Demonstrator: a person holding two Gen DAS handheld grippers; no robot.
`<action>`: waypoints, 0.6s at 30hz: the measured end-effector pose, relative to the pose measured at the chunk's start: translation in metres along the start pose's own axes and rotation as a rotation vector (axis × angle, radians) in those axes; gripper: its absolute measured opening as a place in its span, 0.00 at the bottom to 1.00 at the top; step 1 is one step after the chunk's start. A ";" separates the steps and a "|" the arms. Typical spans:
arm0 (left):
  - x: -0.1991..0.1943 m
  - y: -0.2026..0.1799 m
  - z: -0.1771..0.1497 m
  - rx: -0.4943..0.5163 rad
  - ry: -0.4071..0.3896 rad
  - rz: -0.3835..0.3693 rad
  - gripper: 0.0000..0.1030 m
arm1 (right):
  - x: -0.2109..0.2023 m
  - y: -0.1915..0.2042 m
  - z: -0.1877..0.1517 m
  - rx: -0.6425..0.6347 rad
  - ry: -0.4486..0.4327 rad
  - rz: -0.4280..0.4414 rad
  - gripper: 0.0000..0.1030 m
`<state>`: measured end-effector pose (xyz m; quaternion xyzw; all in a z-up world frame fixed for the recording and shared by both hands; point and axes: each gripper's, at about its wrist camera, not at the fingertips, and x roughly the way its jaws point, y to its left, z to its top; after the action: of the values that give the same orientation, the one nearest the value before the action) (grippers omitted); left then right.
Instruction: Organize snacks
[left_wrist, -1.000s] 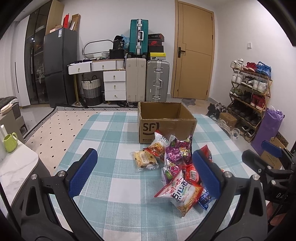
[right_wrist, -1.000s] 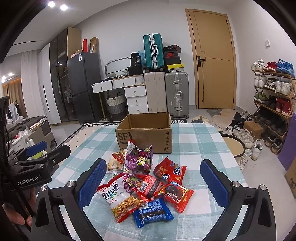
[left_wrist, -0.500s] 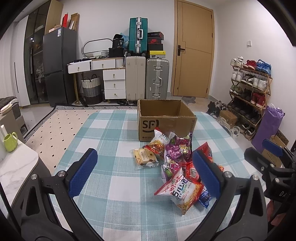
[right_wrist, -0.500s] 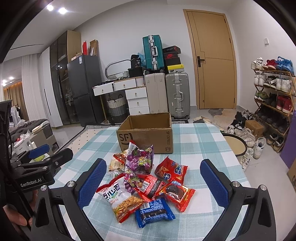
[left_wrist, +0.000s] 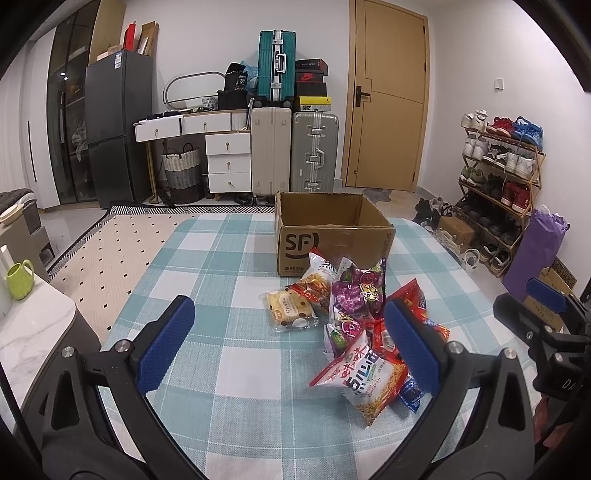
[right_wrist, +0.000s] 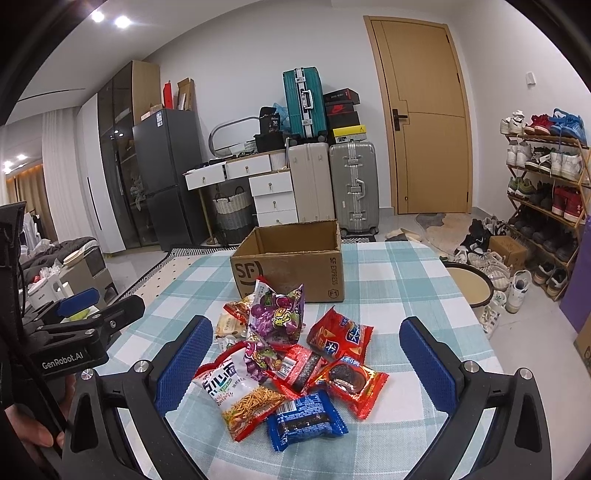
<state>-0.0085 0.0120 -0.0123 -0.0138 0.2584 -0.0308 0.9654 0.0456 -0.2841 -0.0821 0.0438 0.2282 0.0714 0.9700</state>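
A pile of snack packets lies on the checked tablecloth in front of an open cardboard box. The pile holds a purple bag, a noodle snack bag, a blue cookie pack, red packs and a pale cake pack. My left gripper is open and empty, above the table short of the pile. My right gripper is open and empty, jaws spread wide over the pile's near side.
The table stands in a room with suitcases, a drawer unit and a fridge behind. A shoe rack is at the right. A marble counter with a green mug is at the left. A round stool stands right of the table.
Both grippers have drifted slightly forward toward the pile. The snacks and box have not moved.
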 end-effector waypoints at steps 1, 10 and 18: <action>0.002 0.000 0.000 -0.002 0.005 -0.002 0.99 | 0.000 -0.001 -0.001 0.002 0.002 0.002 1.00; 0.033 -0.005 -0.012 0.004 0.087 -0.057 0.99 | 0.007 -0.013 -0.010 0.024 0.018 0.000 1.00; 0.075 -0.018 -0.034 -0.009 0.216 -0.200 0.99 | 0.021 -0.026 -0.019 0.048 0.053 0.002 1.00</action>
<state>0.0382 -0.0114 -0.0777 -0.0402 0.3582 -0.1270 0.9241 0.0590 -0.3056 -0.1117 0.0657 0.2553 0.0680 0.9622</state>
